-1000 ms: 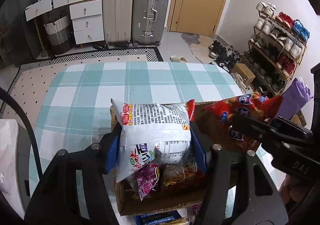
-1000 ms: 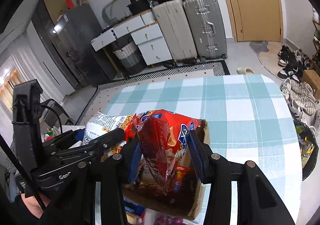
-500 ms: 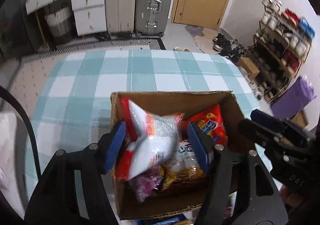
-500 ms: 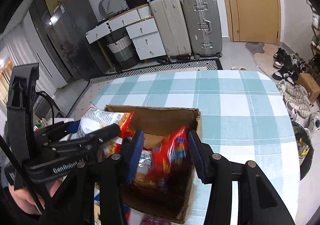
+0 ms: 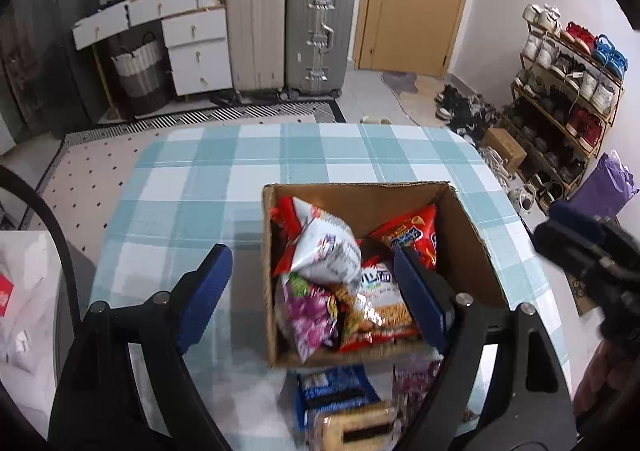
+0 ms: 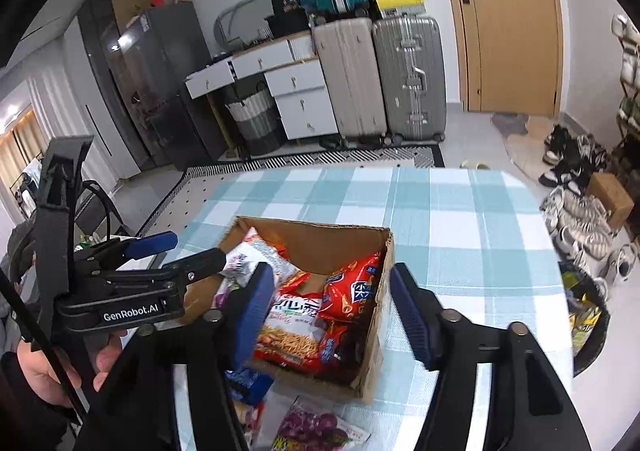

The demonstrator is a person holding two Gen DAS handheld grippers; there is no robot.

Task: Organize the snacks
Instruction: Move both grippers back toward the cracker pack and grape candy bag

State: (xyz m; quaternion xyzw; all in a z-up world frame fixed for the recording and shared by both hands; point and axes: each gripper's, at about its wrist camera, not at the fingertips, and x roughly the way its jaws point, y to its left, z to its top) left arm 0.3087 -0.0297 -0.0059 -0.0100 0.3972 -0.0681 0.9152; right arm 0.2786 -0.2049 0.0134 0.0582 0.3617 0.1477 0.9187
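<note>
step: both bags dropped in the cardboard box (image 5: 472, 247); go for the loose packs next, judging by what's left out.
left gripper (image 5: 316, 299): fingers opening, nothing between them.
right gripper (image 6: 332, 315): fingers opening too, empty, above the box.
snacks in box: white bag (image 5: 328, 247) on top at left, red bag (image 5: 412, 235) leaning on right wall.
still out: blue pack (image 5: 336, 391) and purple pack (image 6: 316, 431) on the desk (image 5: 208, 187), just beside the box's near wall.
how: back off over the near wall; you're low.
in the way: box wall; grippers near each other.
</note>
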